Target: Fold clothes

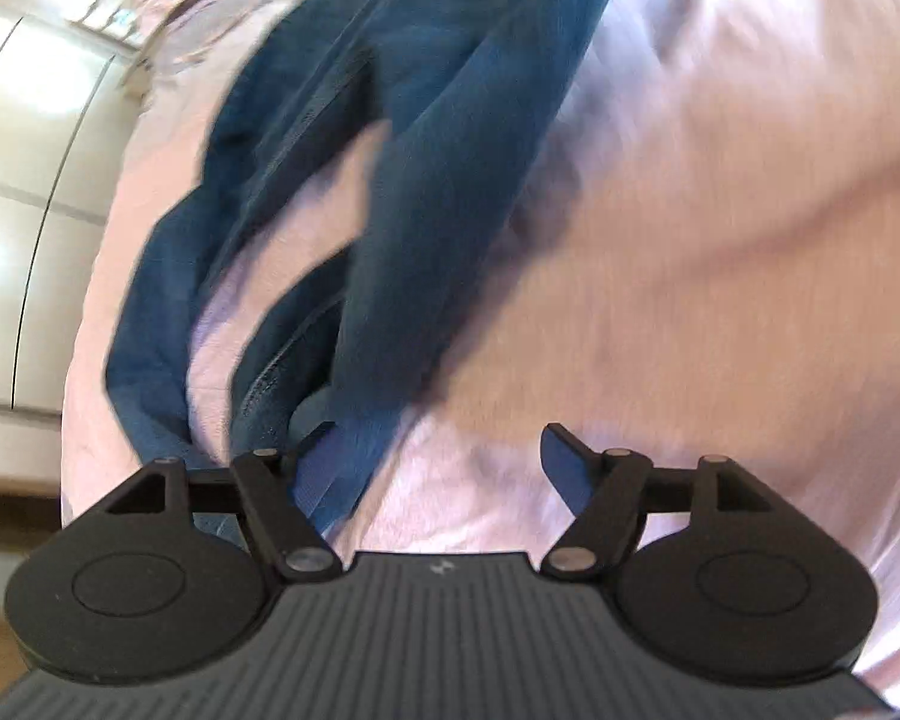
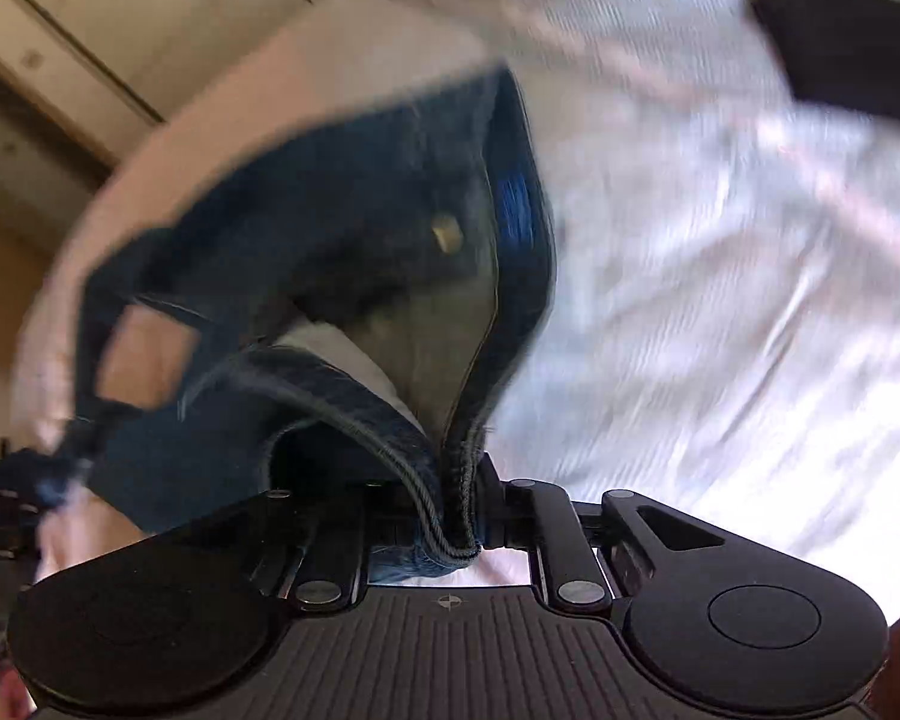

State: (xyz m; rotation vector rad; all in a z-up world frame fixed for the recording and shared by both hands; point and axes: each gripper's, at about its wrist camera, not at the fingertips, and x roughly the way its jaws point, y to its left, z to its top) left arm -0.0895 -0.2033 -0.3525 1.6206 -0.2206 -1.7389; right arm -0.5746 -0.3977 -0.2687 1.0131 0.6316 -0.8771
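Dark blue jeans (image 1: pixel 426 180) lie crumpled lengthwise over a pale pink bedsheet (image 1: pixel 720 240) in the left wrist view. My left gripper (image 1: pixel 438 462) hovers over their near end with its jaws wide apart; a fold of denim runs past its left finger, and nothing is pinched. In the right wrist view my right gripper (image 2: pixel 459 516) is shut on a thick seamed edge of the jeans (image 2: pixel 306 228). The denim hangs open in front of it, showing a brass button (image 2: pixel 447 232). Both views are motion-blurred.
The sheet (image 2: pixel 720 300) covers a bed that fills most of both views. Cream cabinet doors (image 1: pixel 24 120) stand beyond the bed's left edge. A flat black object (image 2: pixel 852 48) lies on the sheet at the upper right. Pale wall panels (image 2: pixel 120 12) are behind.
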